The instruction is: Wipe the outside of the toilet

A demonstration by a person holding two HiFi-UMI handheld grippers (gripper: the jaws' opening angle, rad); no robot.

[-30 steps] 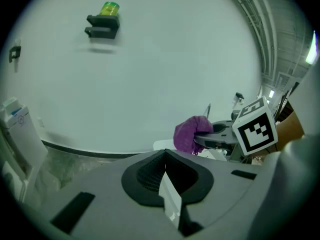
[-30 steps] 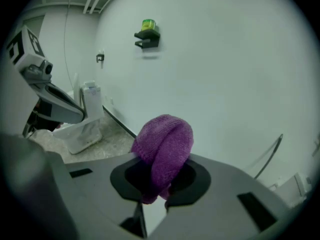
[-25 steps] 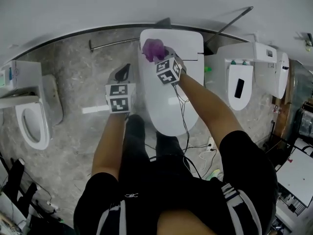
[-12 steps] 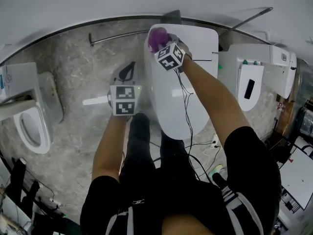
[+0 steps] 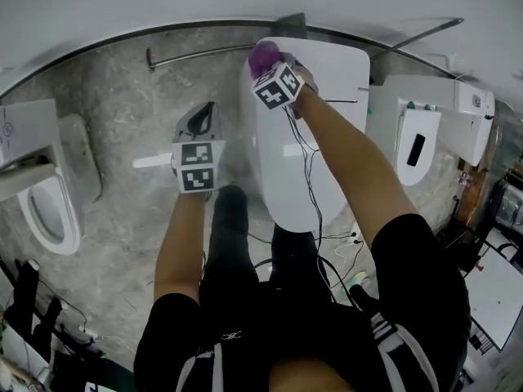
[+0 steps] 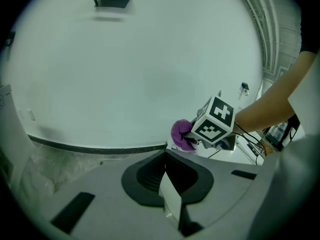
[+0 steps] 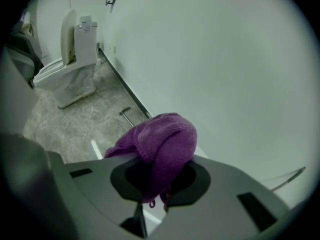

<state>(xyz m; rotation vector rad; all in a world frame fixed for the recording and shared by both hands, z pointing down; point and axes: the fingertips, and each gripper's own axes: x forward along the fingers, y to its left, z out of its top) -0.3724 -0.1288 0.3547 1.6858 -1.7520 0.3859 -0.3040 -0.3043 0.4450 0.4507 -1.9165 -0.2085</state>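
The toilet (image 5: pixel 298 166) has its lid down, so nothing of the bowl shows. Left of it, over the floor (image 5: pixel 114 145), the left gripper (image 5: pixel 206 117) hangs idle, pressed together on nothing. At the toilet's far left corner, near the wall (image 5: pixel 163 6), the right gripper (image 5: pixel 271 65) pinches a purple cloth (image 5: pixel 263 55) that looks to rest on the top. This appears to be the wiping step. The next move likely calls for dragging the cloth across the back, then down the sides.

Open floor (image 5: pixel 122 129) left of the toilet (image 5: pixel 296 166), wall (image 5: pixel 163 6) close behind it
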